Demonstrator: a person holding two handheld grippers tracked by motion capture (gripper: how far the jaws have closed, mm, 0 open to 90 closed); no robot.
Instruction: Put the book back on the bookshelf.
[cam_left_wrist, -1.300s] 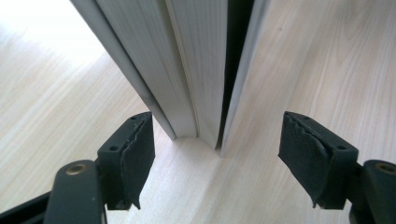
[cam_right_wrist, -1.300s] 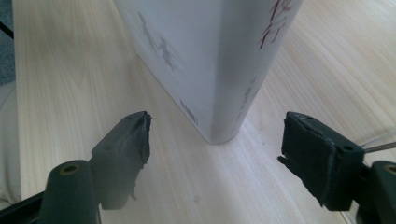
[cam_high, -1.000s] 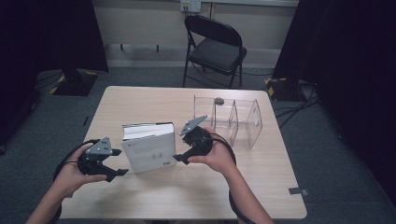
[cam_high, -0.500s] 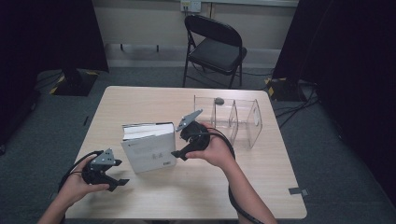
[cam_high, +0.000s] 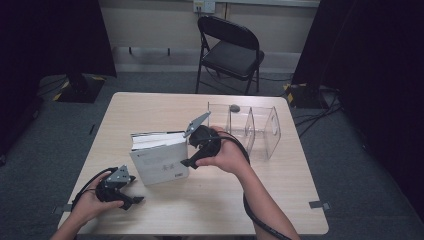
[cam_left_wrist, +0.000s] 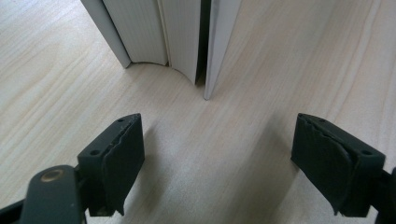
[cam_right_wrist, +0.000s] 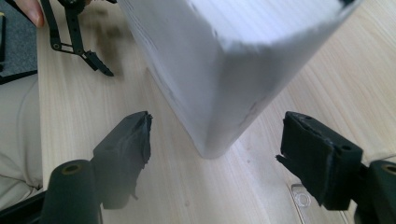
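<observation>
Low by the books (cam_high: 159, 157), left gripper (cam_high: 131, 194)

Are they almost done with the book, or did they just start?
Looks like an early stage. Done: the white book stands upright on the table. In hand: the right gripper is at the book's right edge, its open jaws straddling a corner without pressing it. The left gripper sits low near the table's front edge, jaws just opening, holding nothing. Left: probably getting the book into the clear divider rack, which holds no book.

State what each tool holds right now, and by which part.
Nothing is held. The left tool is open on the table short of the book; the right tool stands open around its corner, pads apart.
</observation>
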